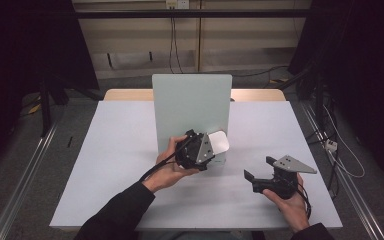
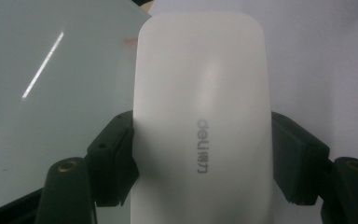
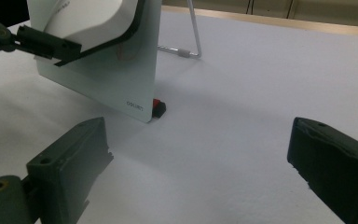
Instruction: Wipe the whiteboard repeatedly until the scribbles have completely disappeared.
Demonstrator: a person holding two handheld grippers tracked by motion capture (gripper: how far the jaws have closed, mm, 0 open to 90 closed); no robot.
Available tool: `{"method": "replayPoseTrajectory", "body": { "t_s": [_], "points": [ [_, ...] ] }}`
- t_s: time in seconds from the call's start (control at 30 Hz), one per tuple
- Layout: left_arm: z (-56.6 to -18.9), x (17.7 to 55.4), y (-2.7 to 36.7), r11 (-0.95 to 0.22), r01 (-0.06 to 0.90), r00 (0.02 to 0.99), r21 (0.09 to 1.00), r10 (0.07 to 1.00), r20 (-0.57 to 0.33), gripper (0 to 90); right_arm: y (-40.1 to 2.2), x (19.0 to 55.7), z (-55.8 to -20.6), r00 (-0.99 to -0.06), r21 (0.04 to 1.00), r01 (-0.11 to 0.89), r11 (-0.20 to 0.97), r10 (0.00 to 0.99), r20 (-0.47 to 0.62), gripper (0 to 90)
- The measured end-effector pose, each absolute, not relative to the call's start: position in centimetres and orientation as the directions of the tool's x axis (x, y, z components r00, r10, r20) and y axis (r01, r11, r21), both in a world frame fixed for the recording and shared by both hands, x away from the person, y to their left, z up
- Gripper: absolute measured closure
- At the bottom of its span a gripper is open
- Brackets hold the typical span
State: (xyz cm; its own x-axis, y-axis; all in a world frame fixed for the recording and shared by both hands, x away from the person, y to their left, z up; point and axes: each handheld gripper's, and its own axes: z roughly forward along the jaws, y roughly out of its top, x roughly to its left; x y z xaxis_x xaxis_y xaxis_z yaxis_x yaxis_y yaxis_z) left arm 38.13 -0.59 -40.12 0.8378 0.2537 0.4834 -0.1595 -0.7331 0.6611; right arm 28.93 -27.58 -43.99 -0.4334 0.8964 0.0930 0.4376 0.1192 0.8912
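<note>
Gripping a white eraser [image 2: 200,121] by its two long sides, the left gripper [image 1: 200,150] held it against the lower right part of a small standing whiteboard [image 1: 190,107] at the middle of the table [image 1: 105,165]. The right gripper [image 1: 260,172], jaws spread and empty, rested on the tabletop well to the board's right. Faint red marks [image 2: 129,41] showed near the eraser; wiping them well likely called for flat, even pressure without tipping the board on its wire stand [image 3: 193,37].
</note>
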Motion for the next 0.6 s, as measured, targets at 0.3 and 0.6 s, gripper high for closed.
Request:
{"method": "replayPoseTrajectory", "body": {
  "t_s": [0.3, 0.6],
  "points": [
    [-38.7, 38.8, -0.3, -0.719, -0.156, 0.835, 0.677, 0.270, 0.479, 31.1, -27.6, 29.0, -44.0, -0.434, 0.891, 0.439, 0.118, 0.896, 0.095, 4.9],
    [-35.4, 40.2, 1.4, -0.675, -0.152, 0.789, 0.722, 0.357, 0.500, 31.1, -27.6, 29.0, -44.0, -0.435, 0.892, 0.437, 0.117, 0.895, 0.096, 4.9]
  ]
}}
